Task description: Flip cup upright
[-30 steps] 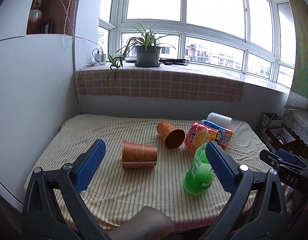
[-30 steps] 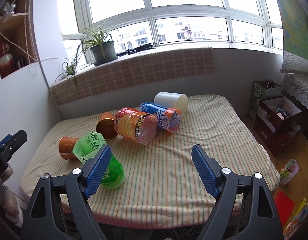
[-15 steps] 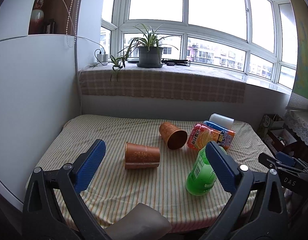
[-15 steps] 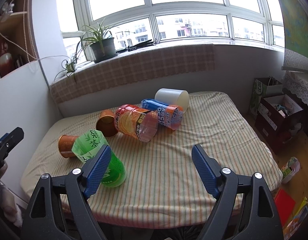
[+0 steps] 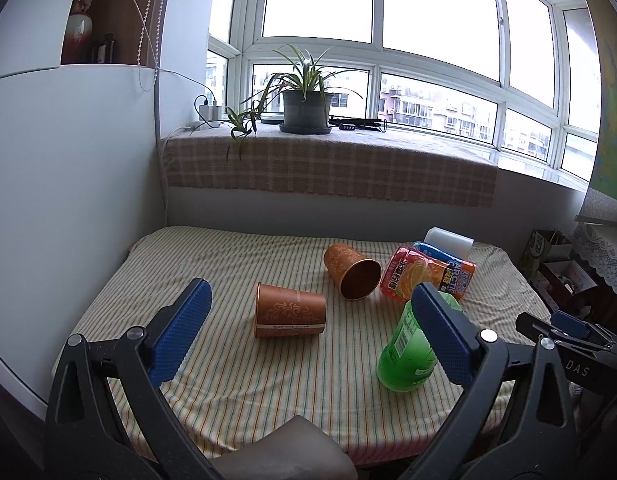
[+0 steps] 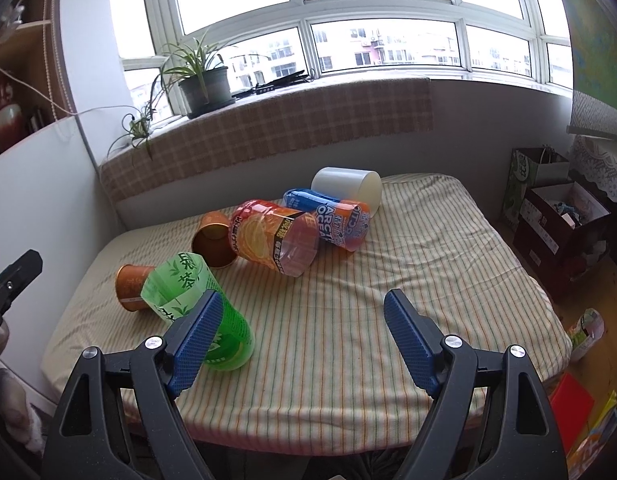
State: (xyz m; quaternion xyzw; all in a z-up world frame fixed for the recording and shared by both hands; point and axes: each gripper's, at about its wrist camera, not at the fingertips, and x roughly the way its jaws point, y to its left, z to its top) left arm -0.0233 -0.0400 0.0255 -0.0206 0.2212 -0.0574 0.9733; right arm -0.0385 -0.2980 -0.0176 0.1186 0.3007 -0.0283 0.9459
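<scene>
Several cups lie on their sides on a striped tablecloth (image 5: 244, 364). A copper cup (image 5: 290, 311) lies nearest, just ahead of my left gripper (image 5: 308, 334), which is open and empty. A second copper cup (image 5: 350, 271) points its mouth toward me. Further right lie a green cup (image 5: 408, 350), an orange-label cup (image 5: 412, 272), a blue-label cup (image 6: 334, 218) and a white cup (image 6: 344, 184). My right gripper (image 6: 300, 342) hangs open and empty over the table's near edge, its left finger in front of the green cup (image 6: 192, 304).
The table sits against a grey wall under a window ledge with a potted plant (image 5: 306, 104). A white cabinet (image 5: 64, 184) borders the left. Boxes and bags (image 6: 556, 208) crowd the floor at the right. A person's knee (image 5: 284, 452) shows below the left gripper.
Both grippers have drawn back and risen slightly, so the table appears a little lower and further. The cups have not moved. Both grippers stay open.
</scene>
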